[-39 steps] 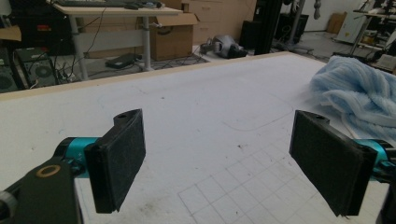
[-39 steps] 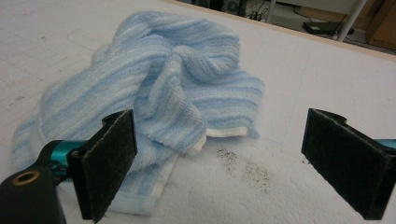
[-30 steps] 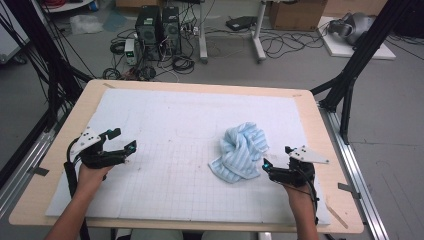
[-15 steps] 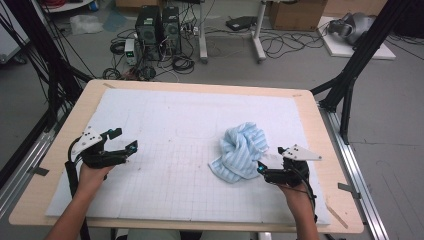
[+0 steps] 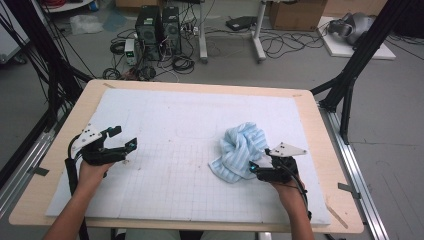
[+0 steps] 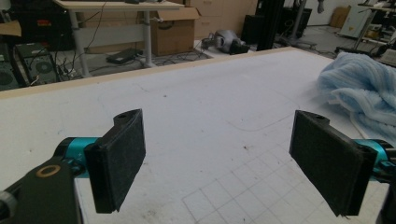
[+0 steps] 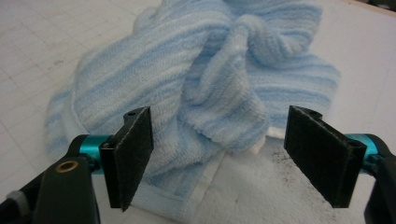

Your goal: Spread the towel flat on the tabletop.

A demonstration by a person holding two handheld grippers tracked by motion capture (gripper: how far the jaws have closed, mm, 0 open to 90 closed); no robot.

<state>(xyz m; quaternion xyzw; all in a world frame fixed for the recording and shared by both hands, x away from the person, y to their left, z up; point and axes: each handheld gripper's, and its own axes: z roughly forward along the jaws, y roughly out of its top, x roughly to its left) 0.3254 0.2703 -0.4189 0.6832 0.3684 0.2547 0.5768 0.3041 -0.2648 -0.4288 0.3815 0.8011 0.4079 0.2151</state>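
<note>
Cables and computer towers crowd the floor beyond a wooden counter (image 5: 327, 200) topped with a white gridded mat (image 5: 175, 130). On its right half lies a crumpled blue striped towel (image 5: 240, 150), with no clear long axis; its hemmed edge faces the right hand-held gripper (image 7: 219, 158), whose jaws stand apart just before it. The left hand-held gripper (image 6: 219, 163) waits well apart, jaws also spread. A pinch here would likely catch several bunched folds instead of a single edge.
</note>
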